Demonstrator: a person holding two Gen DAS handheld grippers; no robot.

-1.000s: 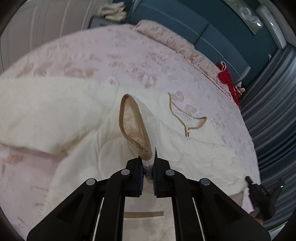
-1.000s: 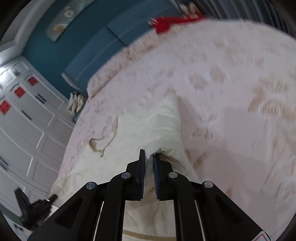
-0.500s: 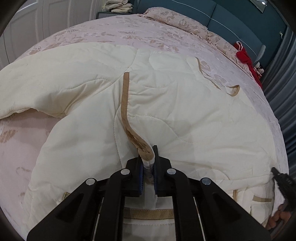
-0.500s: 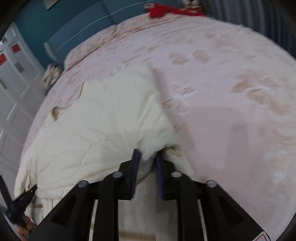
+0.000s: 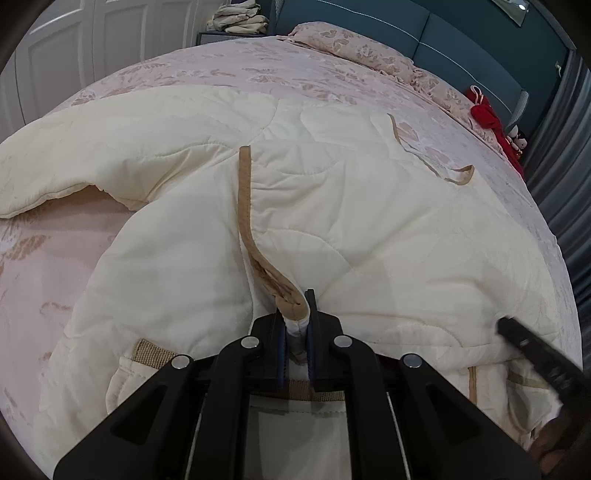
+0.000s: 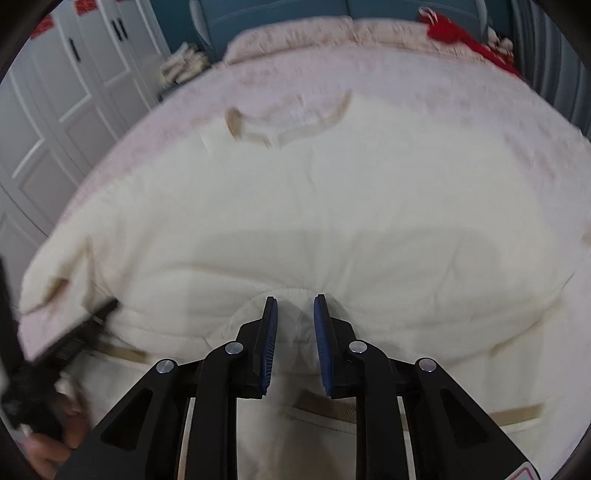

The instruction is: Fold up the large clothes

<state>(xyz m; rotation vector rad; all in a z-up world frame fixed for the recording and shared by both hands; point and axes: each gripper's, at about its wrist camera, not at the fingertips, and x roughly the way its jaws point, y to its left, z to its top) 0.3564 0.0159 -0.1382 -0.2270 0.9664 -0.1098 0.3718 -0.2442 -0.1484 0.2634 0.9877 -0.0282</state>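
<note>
Cream jacket (image 5: 369,229) in left claw (image 5: 295,328)

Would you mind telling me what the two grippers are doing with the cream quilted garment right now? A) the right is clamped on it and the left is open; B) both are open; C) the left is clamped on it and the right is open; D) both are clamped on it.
C: the left gripper pinches the tan-trimmed edge of the garment, while the right gripper shows a clear gap between its blue pads.

Both wrist cams sit low and close over the quilted coat (image 5: 369,229), facing the headboard (image 5: 461,44). Shared: coat, red item (image 6: 454,35), each other's gripper at the frame edge.
</note>
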